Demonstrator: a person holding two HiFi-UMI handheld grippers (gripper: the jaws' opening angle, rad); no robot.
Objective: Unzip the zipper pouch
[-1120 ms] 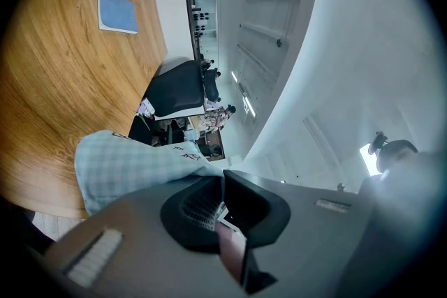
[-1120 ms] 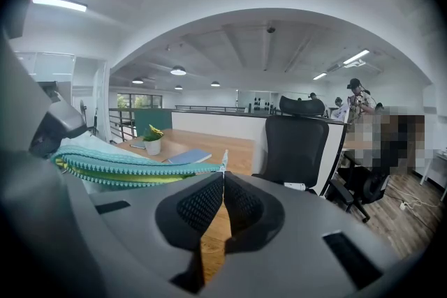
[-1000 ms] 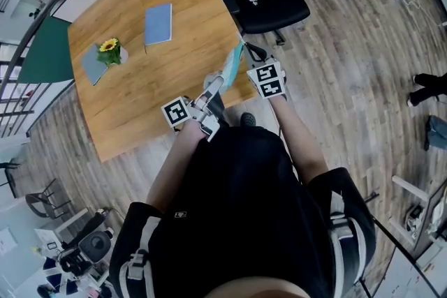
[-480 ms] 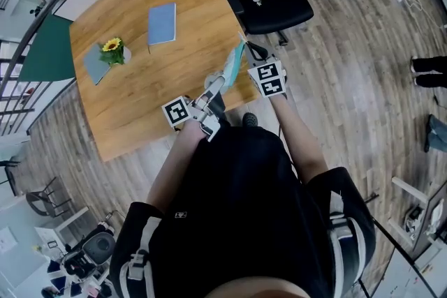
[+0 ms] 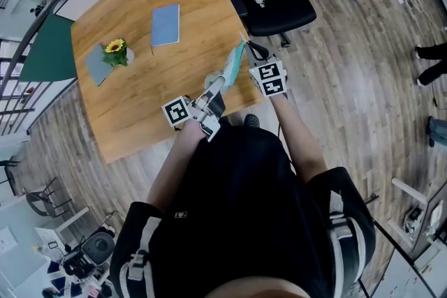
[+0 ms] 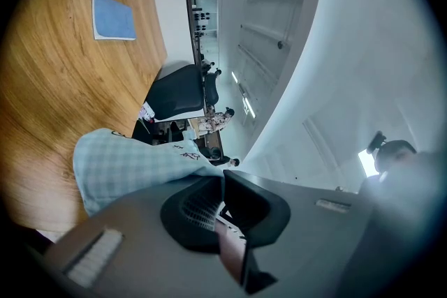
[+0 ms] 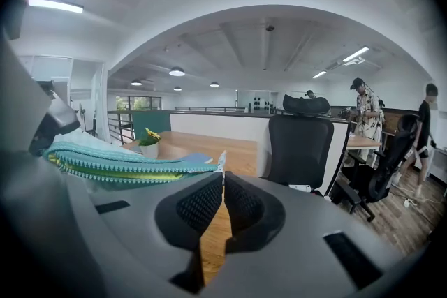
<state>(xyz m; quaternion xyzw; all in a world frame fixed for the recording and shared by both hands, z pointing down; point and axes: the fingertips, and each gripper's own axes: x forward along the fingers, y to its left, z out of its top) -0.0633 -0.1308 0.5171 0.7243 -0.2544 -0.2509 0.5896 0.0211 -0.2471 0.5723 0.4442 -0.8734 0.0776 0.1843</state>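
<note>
Fingers [image 6: 192, 209] of the left gripper [image 6: 222, 179] are clamped shut on one end of the pouch [image 6: 133, 164]. Its checked cloth runs out from between them, up and to their left. The right gripper [image 7: 223, 181] is pinched shut too. A small pale tab, which I take to be the zip pull [image 7: 221, 162], pokes out just past its tips, and the pouch's teal zip edge stretches away to their left. So the pouch hangs in the air between the two grippers, with the table [image 5: 140, 94] below and ahead of them and a chair [image 5: 279, 3] beyond the right fingertips.

The main risk is the right pinch. The tab is tiny and only its end shows at the tips, so a sharp tug could pop it free and leave the zip where it is. A pull off the line of the teeth could jam the slider on cloth or lining. The left hold is on soft fabric, which could creep out under tension. If either grip fails, the pouch swings loose from the other.
</note>
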